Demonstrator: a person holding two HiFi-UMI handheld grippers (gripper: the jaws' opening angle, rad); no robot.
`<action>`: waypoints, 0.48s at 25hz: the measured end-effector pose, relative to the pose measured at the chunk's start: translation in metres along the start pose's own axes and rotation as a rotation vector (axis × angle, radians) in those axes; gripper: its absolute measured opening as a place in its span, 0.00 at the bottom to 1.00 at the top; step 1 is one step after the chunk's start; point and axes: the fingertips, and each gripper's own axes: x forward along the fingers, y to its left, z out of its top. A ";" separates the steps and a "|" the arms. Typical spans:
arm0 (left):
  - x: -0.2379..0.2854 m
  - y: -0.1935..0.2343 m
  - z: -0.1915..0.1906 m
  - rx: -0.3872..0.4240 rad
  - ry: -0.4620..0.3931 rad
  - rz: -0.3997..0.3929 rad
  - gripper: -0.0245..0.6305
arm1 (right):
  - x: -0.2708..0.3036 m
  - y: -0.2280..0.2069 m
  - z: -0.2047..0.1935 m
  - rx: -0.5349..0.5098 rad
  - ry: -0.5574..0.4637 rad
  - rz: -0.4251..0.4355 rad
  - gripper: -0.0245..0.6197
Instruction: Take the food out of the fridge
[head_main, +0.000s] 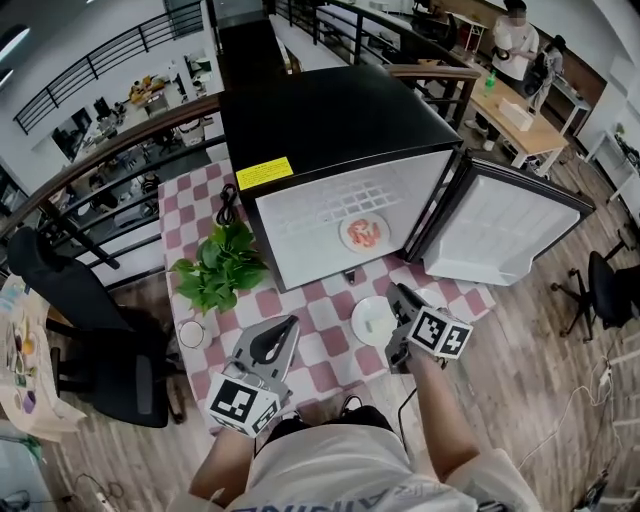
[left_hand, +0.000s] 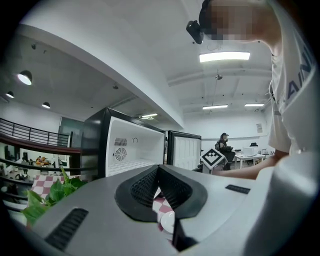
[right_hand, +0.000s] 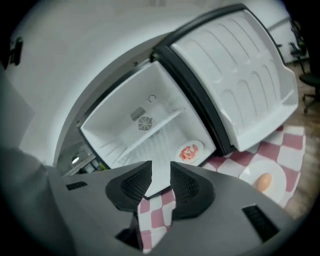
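**Sitting in the open fridge: a plate of pink-orange food**

The plate of food (head_main: 364, 232) (right_hand: 190, 152) lies on the white floor of the fridge (head_main: 330, 120) (right_hand: 125, 125), towards the hinge side, and the door (head_main: 500, 230) (right_hand: 240, 75) is swung wide to the right. Out front on the checked bench (head_main: 190, 210), a second white plate (head_main: 372, 322) (right_hand: 277, 172) carries a tan oval item (right_hand: 263, 181).

Just beside that plate, the right claw (head_main: 402, 293) (right_hand: 161, 172) points at the fridge mouth with its jaws parted and nothing between them. The left claw (head_main: 290, 325) (left_hand: 159, 170) is level above the cloth, tips pressed together and empty. A leafy plant (head_main: 220, 265) (left_hand: 50, 195) stands at the fridge's left corner.
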 end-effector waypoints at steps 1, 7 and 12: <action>0.001 0.001 -0.003 -0.006 0.010 0.010 0.05 | 0.008 -0.011 0.000 0.062 0.005 -0.007 0.21; 0.017 0.007 -0.019 -0.041 0.053 0.048 0.05 | 0.059 -0.067 0.005 0.302 0.007 -0.045 0.22; 0.034 0.010 -0.031 -0.056 0.084 0.071 0.05 | 0.100 -0.099 0.003 0.475 0.012 -0.048 0.22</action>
